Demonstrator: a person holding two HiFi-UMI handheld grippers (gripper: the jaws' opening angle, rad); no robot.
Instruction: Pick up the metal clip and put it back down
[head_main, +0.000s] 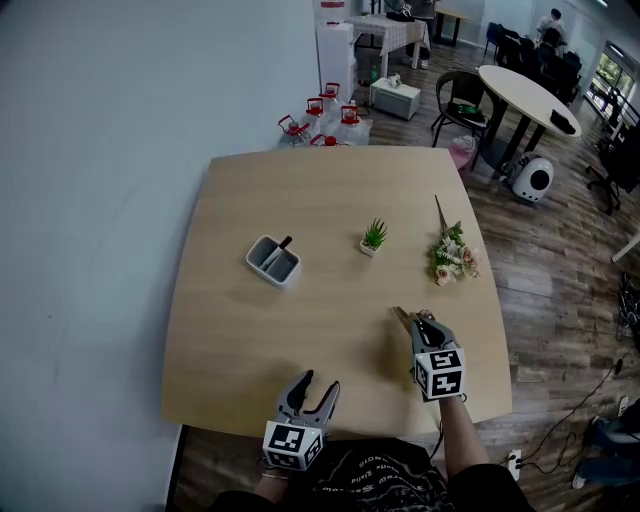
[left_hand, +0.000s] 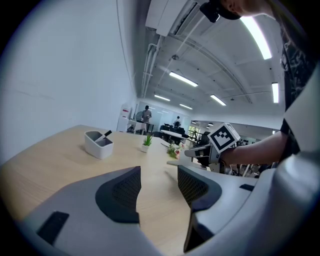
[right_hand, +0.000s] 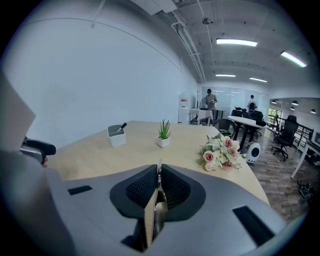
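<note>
Left gripper (head_main: 320, 383): low over the near table (head_main: 230, 330) edge, jaws apart, nothing between them; judged to have no part in this step.

Grey holder (head_main: 273, 261) with a dark item in it, and small potted plant (head_main: 373, 238): mid-table, well apart from both grippers.

Right gripper (head_main: 413, 322): jaws together, clamped on the metal clip (right_hand: 152, 212).

Clip: a thin, flat, pale metal strip standing on edge between the ribbed pads, one end running back toward the camera. It appears clear of the tabletop, though contact cannot be ruled out.

Flowers (head_main: 452, 256): lying near the right edge, beyond the right gripper.

Progress: pick-up judged complete. Outstanding: lower the clip to the table, release, withdraw.
</note>
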